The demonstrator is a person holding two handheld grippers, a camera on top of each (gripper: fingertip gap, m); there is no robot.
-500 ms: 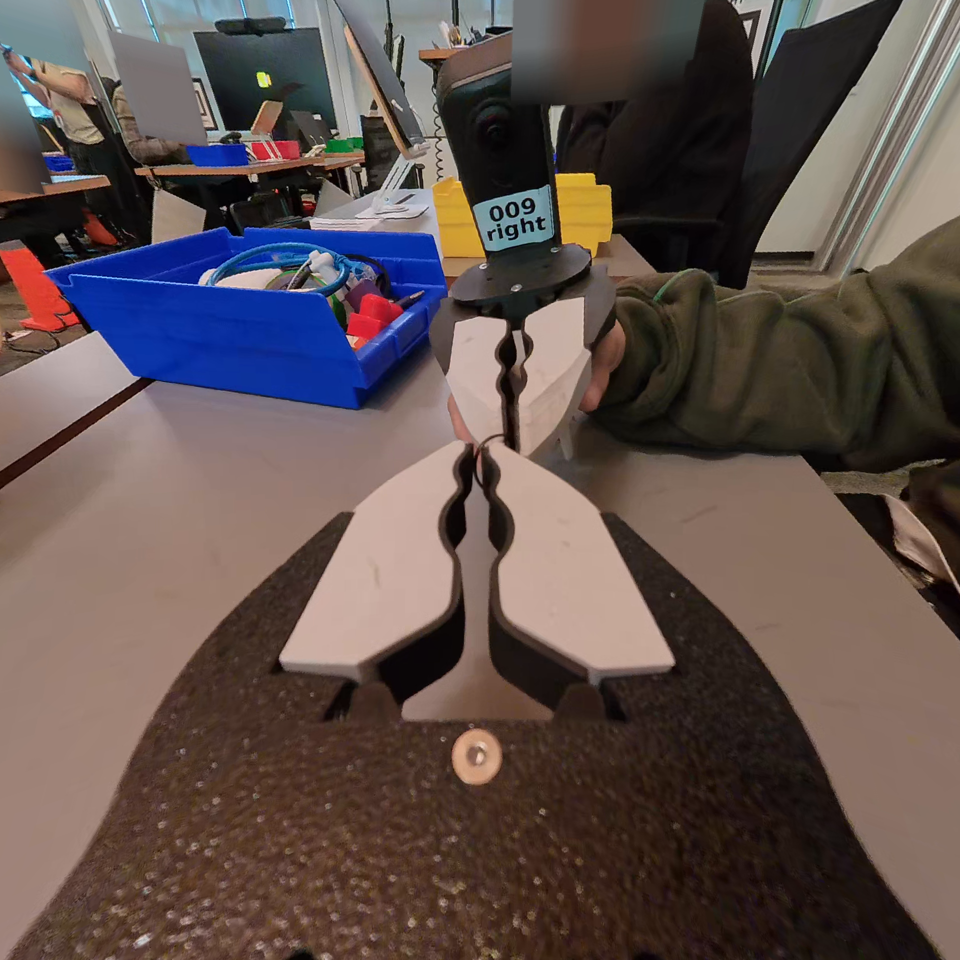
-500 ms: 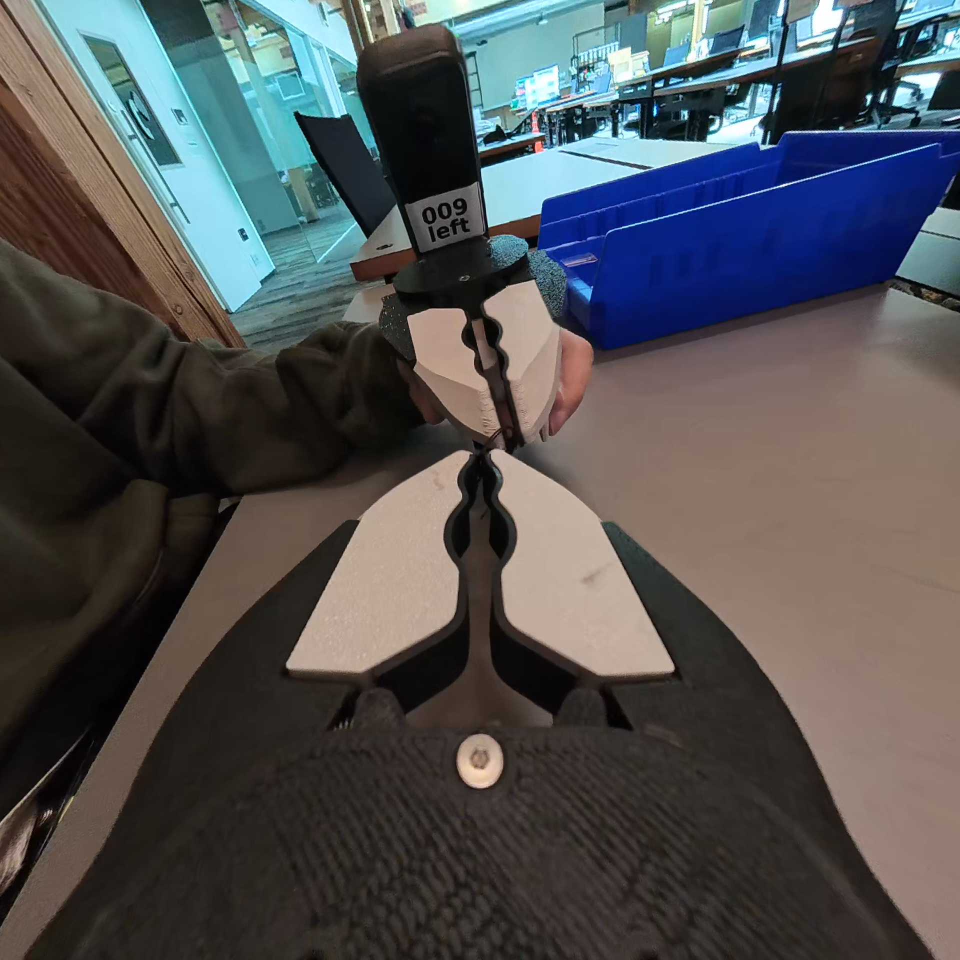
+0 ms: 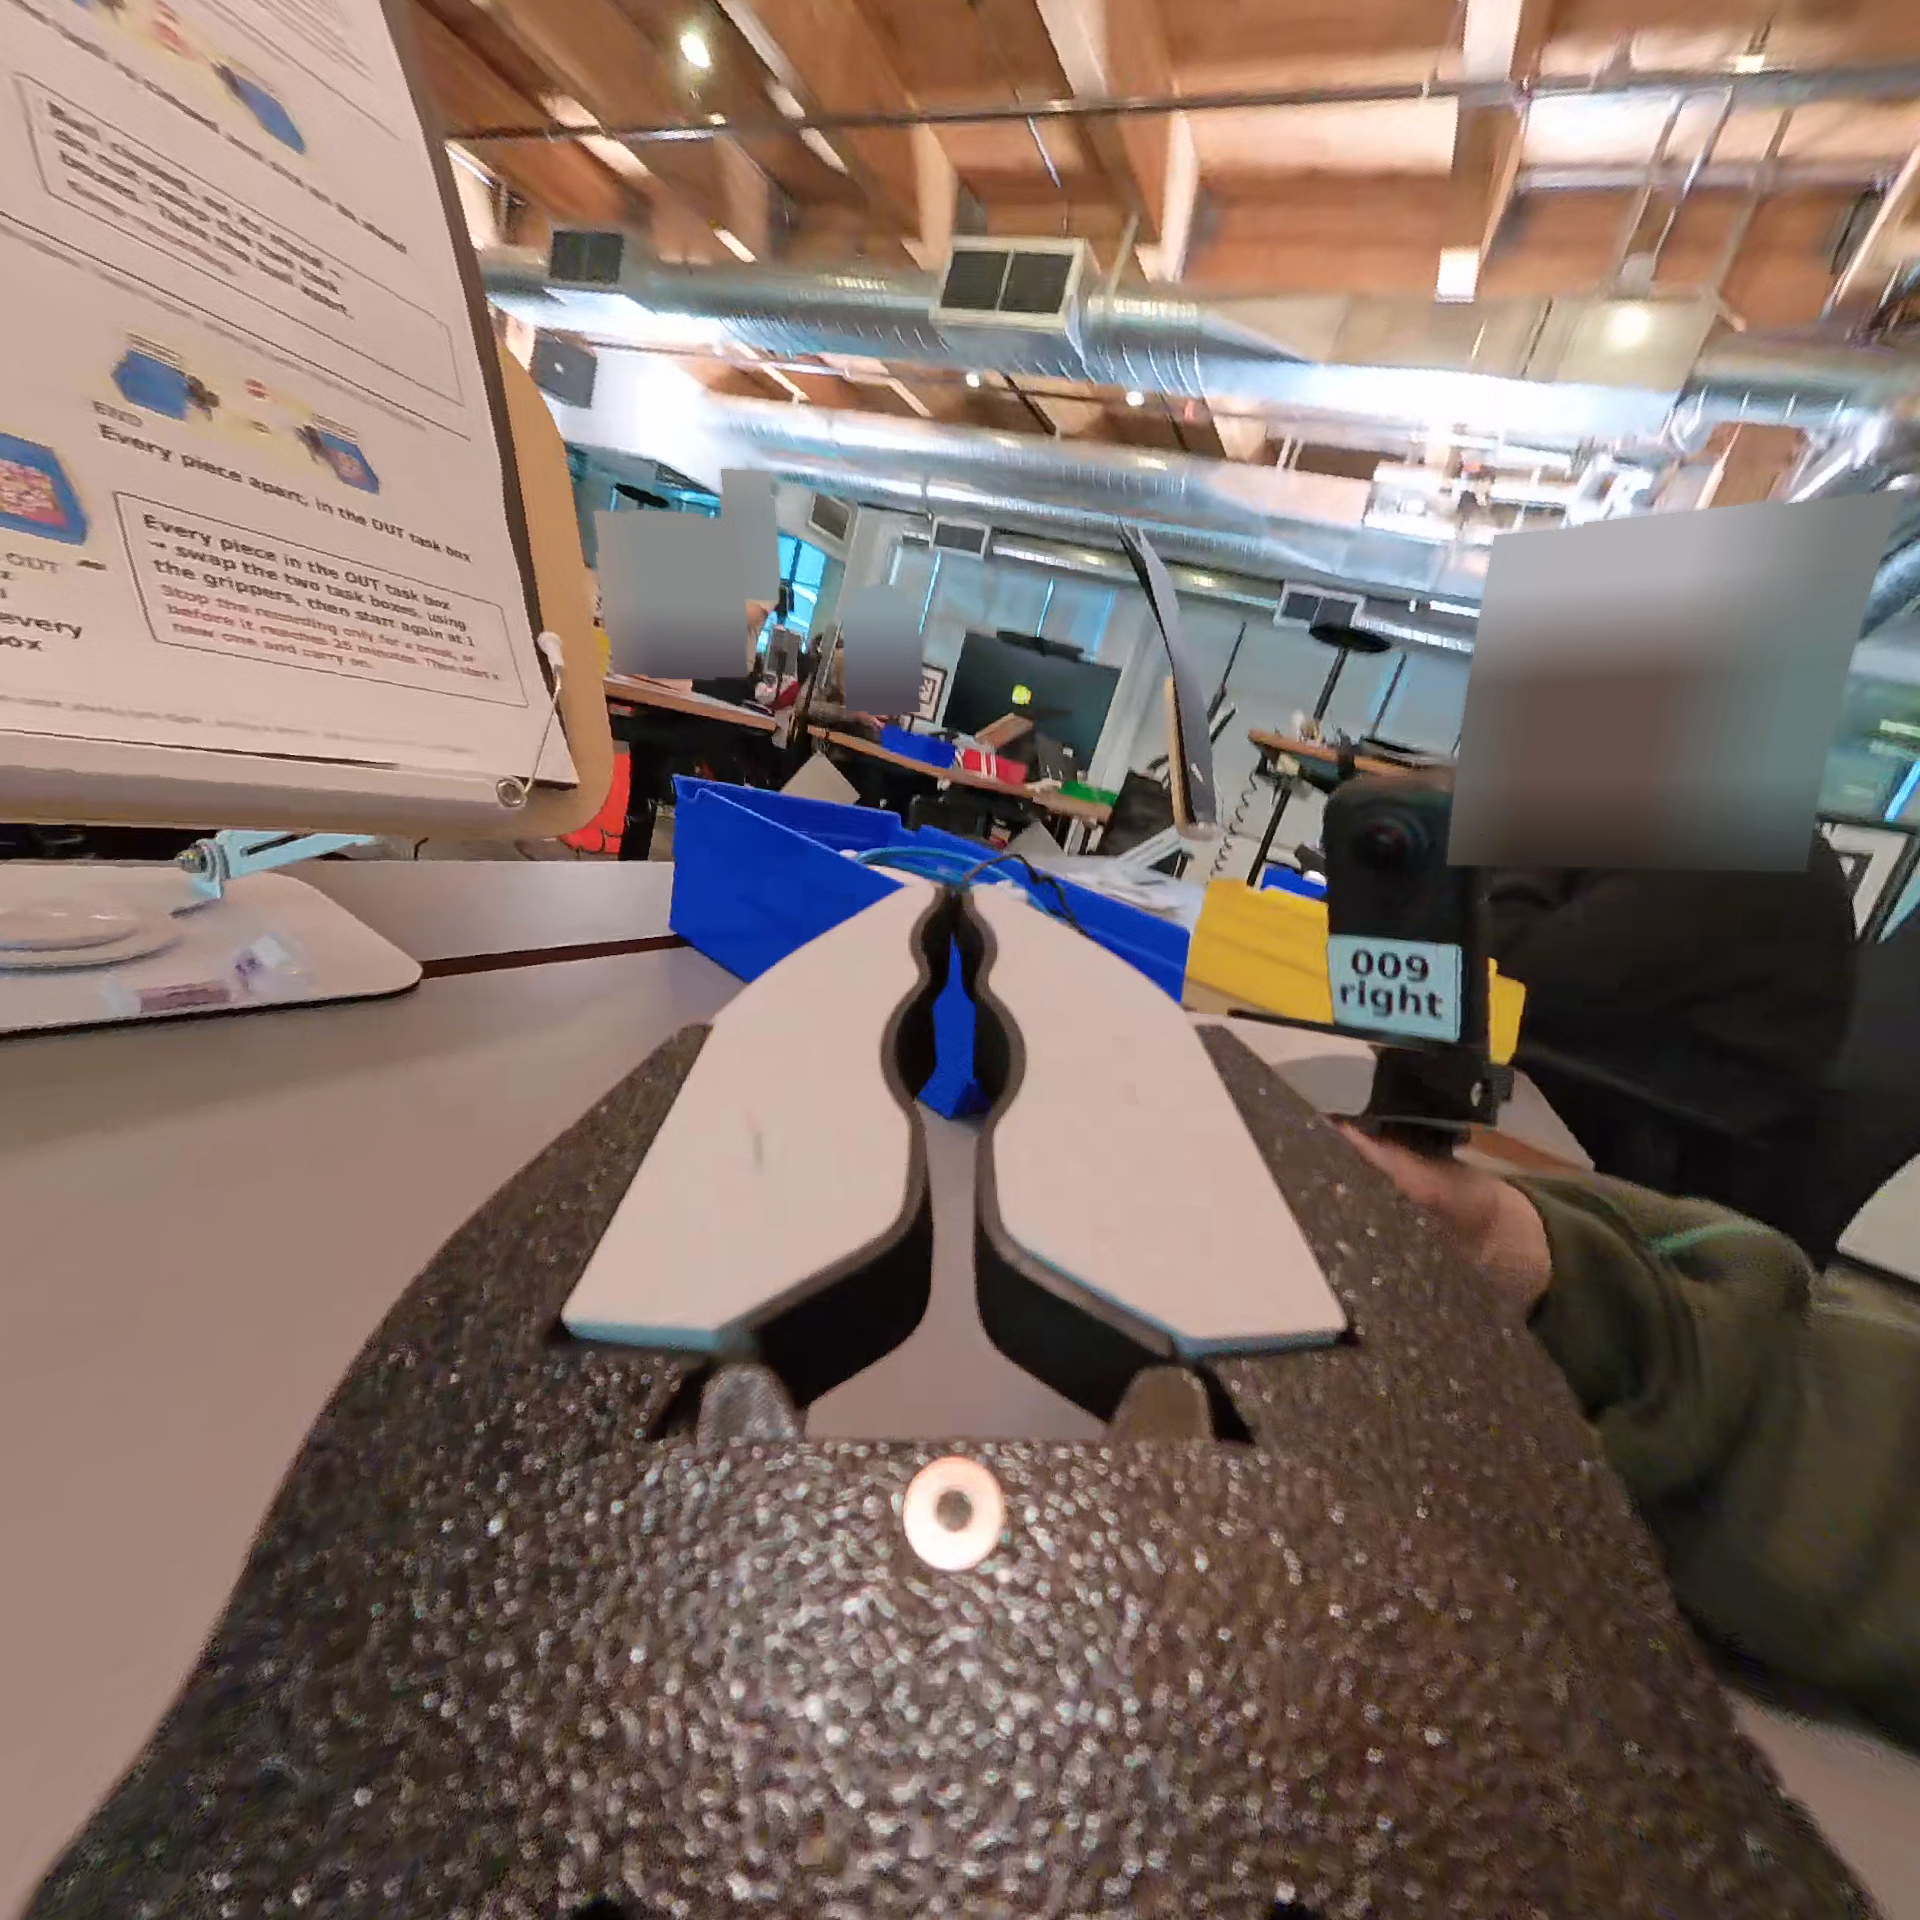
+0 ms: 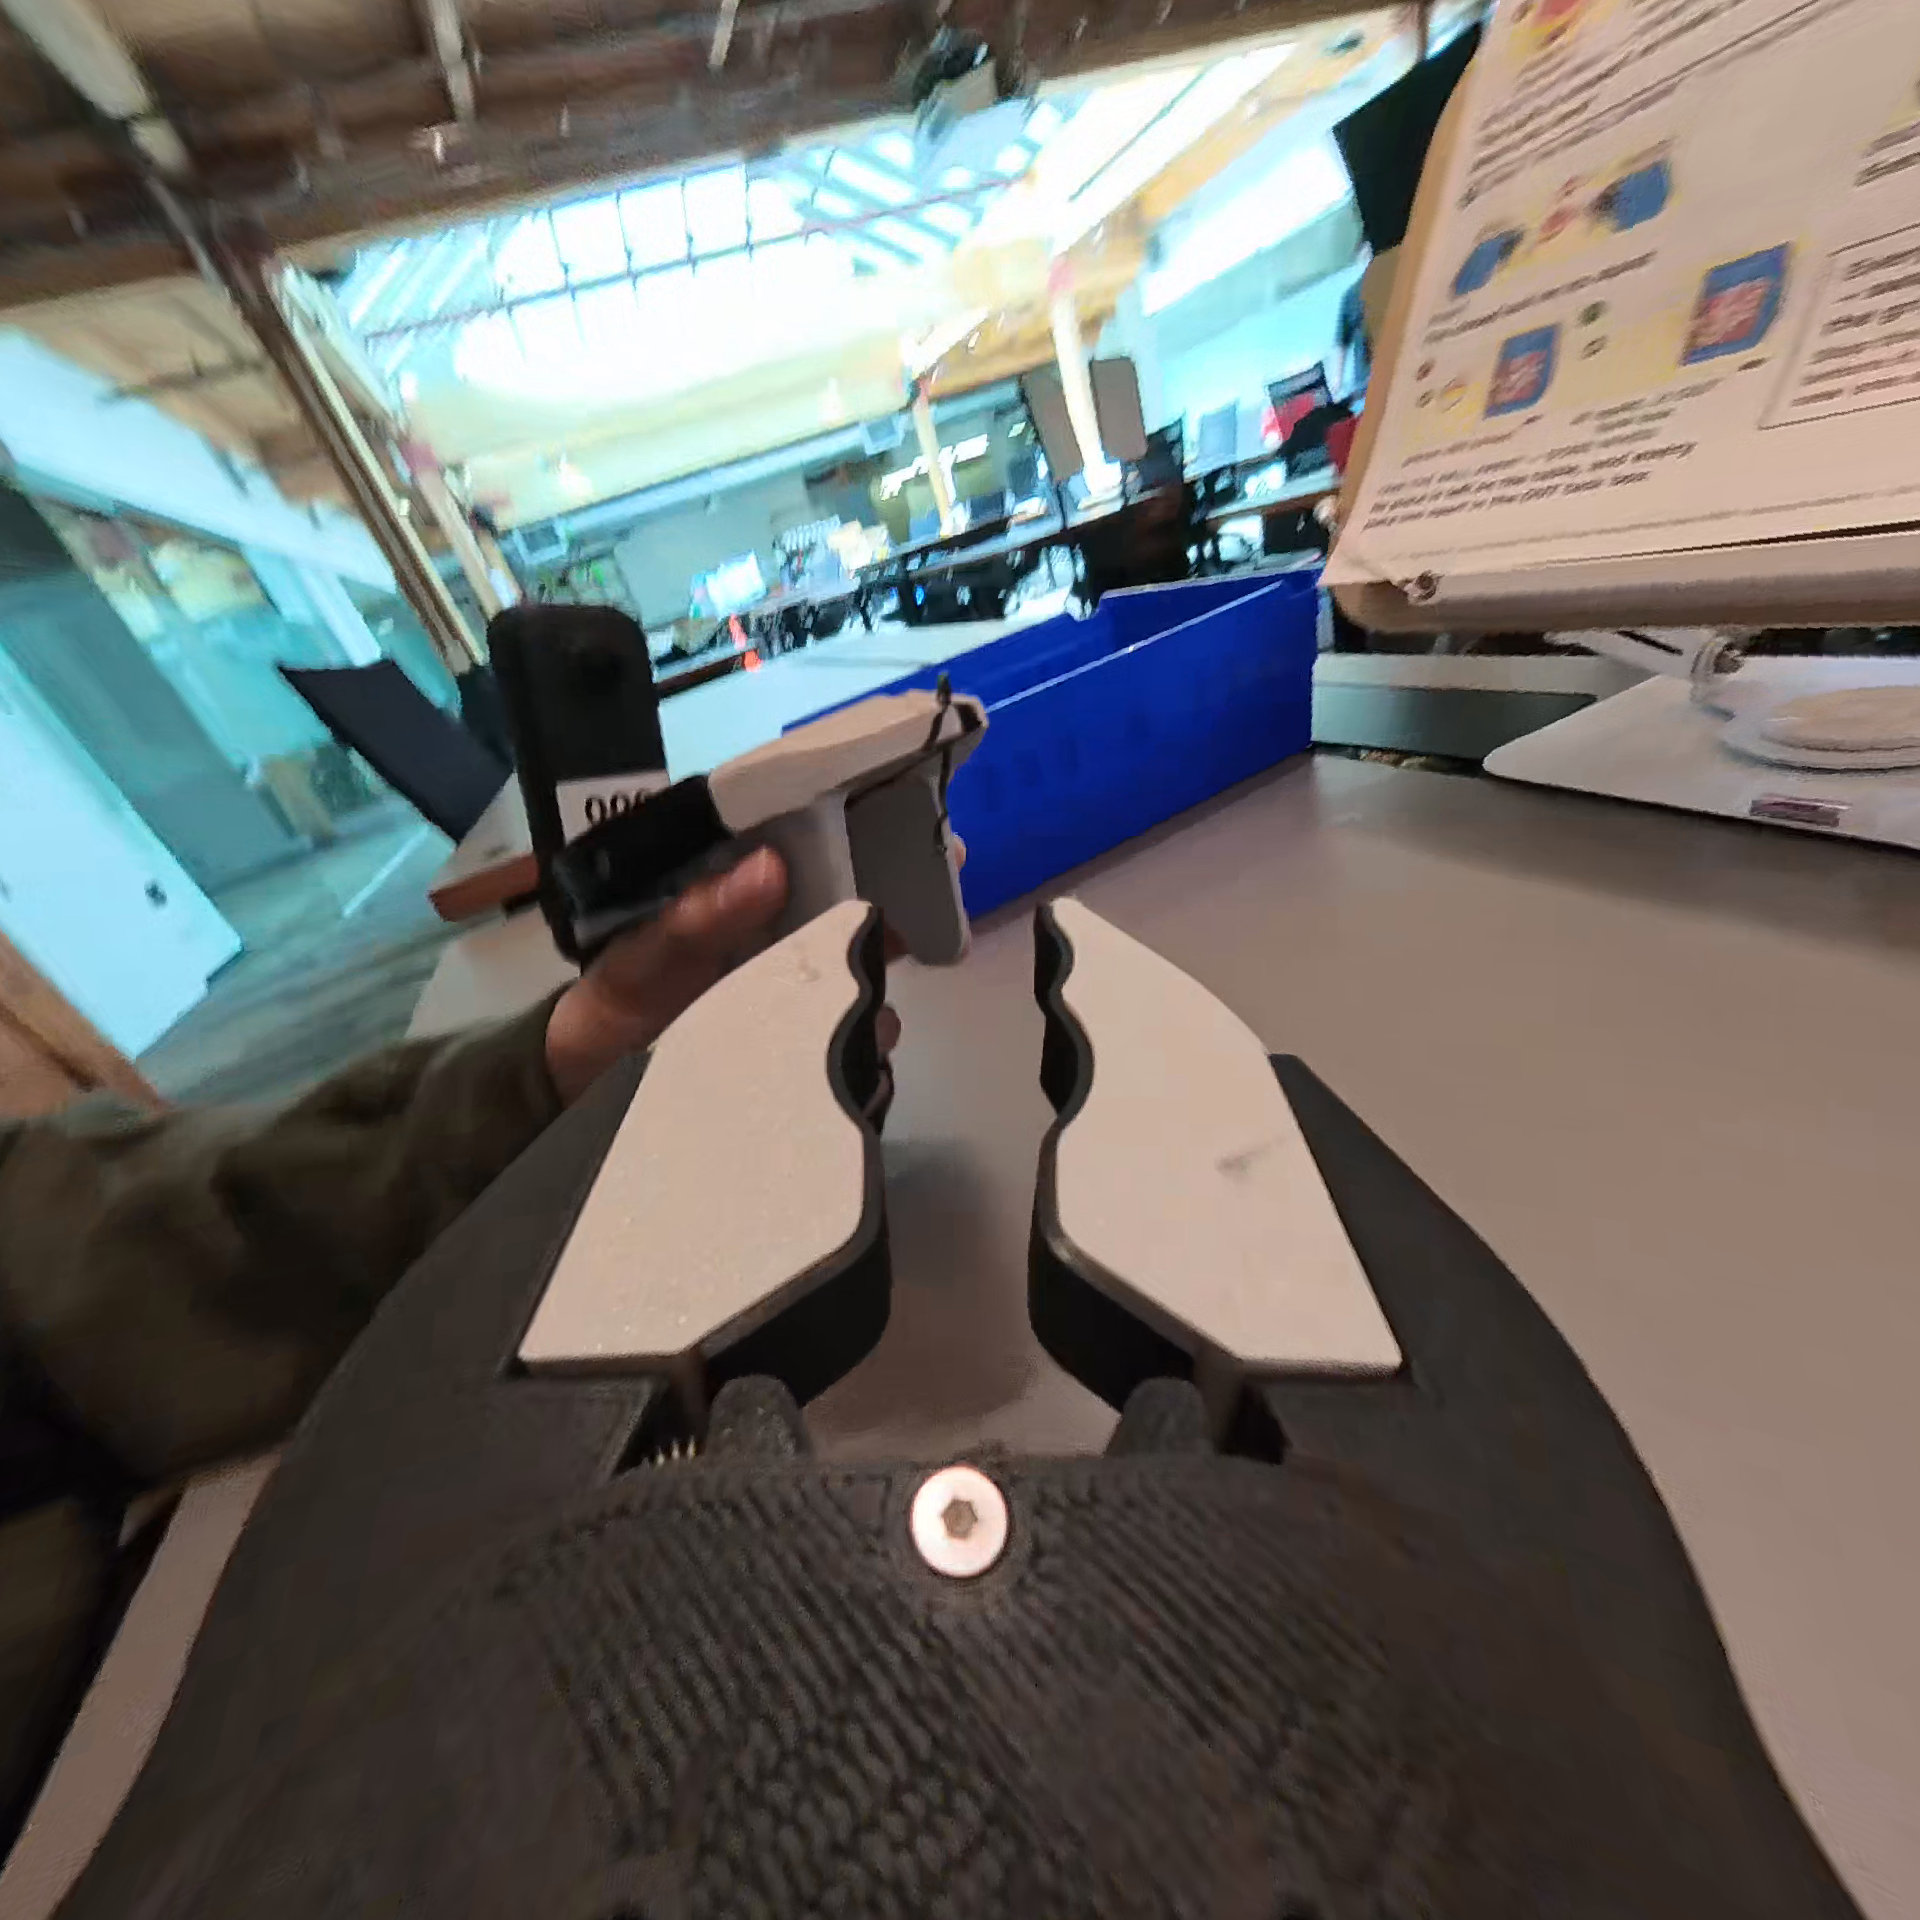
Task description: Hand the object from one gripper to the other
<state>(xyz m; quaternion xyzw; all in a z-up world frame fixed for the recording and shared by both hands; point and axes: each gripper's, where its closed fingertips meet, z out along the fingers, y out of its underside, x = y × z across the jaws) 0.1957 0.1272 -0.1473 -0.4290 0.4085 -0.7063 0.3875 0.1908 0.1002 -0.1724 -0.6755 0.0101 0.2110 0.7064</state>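
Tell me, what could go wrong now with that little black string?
The left gripper pinches the thin black string only at its very tips, so it might slip out. The right gripper is open and empty, so it likely couldn't catch it. The paper stand sits close by; a wide swing might bump it.
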